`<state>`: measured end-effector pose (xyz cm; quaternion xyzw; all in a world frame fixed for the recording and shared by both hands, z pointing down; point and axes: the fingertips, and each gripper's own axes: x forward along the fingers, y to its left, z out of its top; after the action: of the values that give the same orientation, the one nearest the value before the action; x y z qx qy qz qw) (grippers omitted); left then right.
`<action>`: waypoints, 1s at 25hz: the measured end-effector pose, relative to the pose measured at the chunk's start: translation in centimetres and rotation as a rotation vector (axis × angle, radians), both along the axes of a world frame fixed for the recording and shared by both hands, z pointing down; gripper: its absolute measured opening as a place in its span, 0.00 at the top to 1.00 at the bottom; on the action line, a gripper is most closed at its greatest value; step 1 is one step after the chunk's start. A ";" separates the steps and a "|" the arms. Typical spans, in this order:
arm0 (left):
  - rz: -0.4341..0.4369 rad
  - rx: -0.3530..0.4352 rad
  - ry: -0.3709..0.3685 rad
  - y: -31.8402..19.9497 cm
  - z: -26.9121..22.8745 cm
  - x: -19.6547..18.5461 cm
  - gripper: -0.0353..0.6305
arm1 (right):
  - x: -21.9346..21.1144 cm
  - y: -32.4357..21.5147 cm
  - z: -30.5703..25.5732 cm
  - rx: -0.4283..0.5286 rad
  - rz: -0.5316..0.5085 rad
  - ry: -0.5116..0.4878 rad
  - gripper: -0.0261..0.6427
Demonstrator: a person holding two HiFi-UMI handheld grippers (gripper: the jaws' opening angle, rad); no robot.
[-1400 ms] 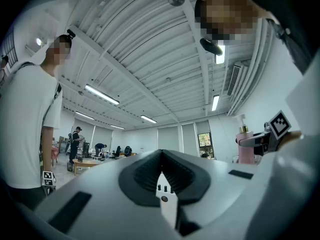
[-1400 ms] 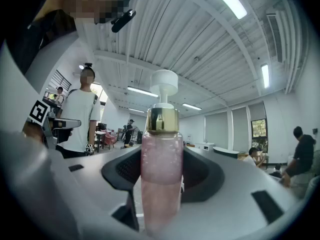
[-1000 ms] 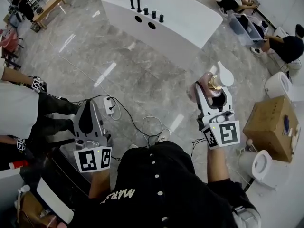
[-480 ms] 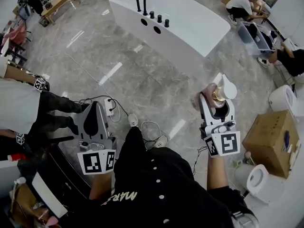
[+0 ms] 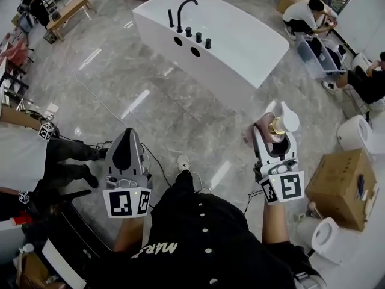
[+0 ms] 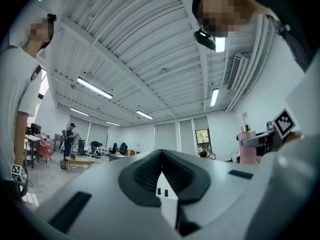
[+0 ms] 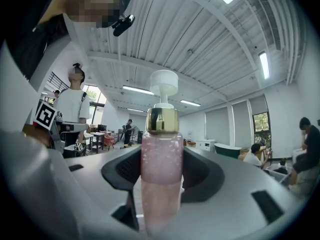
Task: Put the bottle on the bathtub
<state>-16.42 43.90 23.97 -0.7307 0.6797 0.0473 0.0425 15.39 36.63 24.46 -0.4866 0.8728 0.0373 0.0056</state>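
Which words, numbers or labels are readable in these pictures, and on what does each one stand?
"MAR", upside down on the black shirt; the rest is unreadable.
Gold collar of the bottle: mark too small to read.
Marker cubes: square patterns only, no letters.

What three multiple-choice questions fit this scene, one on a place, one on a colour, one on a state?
1. Where is the pink pump bottle with the gold collar? A. On the grey floor. B. Between the right gripper's jaws. C. On the cardboard box.
2. What colour is the curved tap on the white oval bathtub? A. Gold. B. White. C. Black.
3. How do the left gripper's jaws stand? A. Tips together, empty. B. Clamped on the bottle. C. Wide apart.
B: its pads press the bottle's sides. C: it shows dark against the tub. A: its own view shows the tips meeting.
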 end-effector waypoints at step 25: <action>0.079 -0.007 0.023 -20.8 -0.1 -9.8 0.93 | -7.4 -18.1 -3.0 0.039 0.101 0.005 0.63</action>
<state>-26.24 23.14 23.84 -0.7565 0.6510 0.0549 0.0301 8.00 18.50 21.42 -0.5299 0.8462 0.0558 0.0111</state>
